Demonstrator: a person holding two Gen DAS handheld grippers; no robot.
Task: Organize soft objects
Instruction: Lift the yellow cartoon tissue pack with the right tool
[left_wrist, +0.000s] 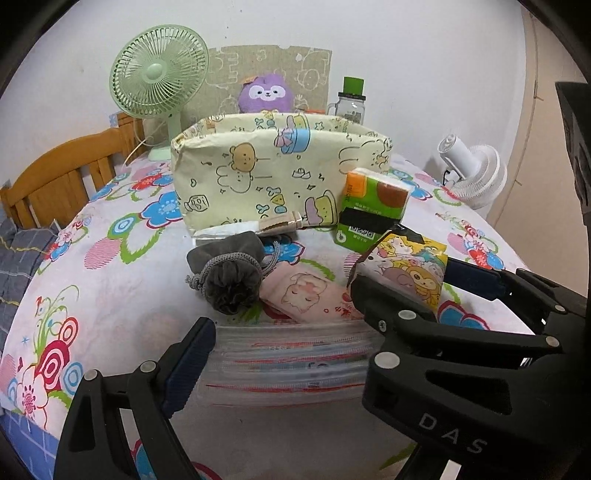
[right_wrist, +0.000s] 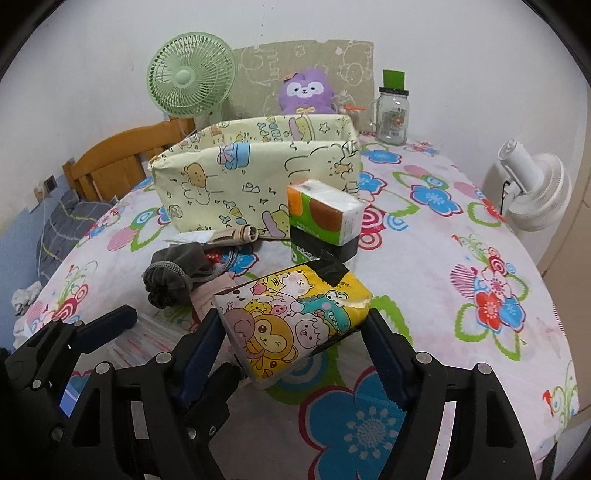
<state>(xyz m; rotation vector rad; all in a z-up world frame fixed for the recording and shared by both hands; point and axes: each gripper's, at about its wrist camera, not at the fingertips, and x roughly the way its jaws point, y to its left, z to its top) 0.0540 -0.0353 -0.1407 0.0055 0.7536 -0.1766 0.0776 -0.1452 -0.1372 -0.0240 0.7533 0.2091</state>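
Right gripper (right_wrist: 295, 325): its two blue-padded jaws are clamped on the cartoon-print tissue pack (right_wrist: 291, 314), one pad on each long side, and the pack sits tilted between them, its taped end pointing away from the camera and raised off the flowered tablecloth (right_wrist: 480, 229). From the left wrist view the same pack (left_wrist: 406, 273) appears at right, pinched between the right gripper's fingers.

Left gripper (left_wrist: 280, 339): jaws stand wide apart with nothing between the pads. Just beyond its fingertips lies a clear zip pouch (left_wrist: 288, 354), flat on the cloth. On the far edge of that pouch rest a pink cat-print pack (left_wrist: 306, 295) and, touching it on the left, a grey drawstring pouch (left_wrist: 229, 273).

Farther back, a green and orange tissue pack (left_wrist: 373, 199) stands upright, bound with a black band, just beside the right front corner of the yellow cartoon-print storage bin (left_wrist: 258, 173). A small beige rolled item (left_wrist: 280, 223) lies against the bin's front wall.

Behind the bin: a green desk fan (left_wrist: 159, 74), a purple plush toy (left_wrist: 264, 92) and a glass jar with green lid (left_wrist: 351, 99). A white fan (left_wrist: 476, 173) stands off the table's right edge.
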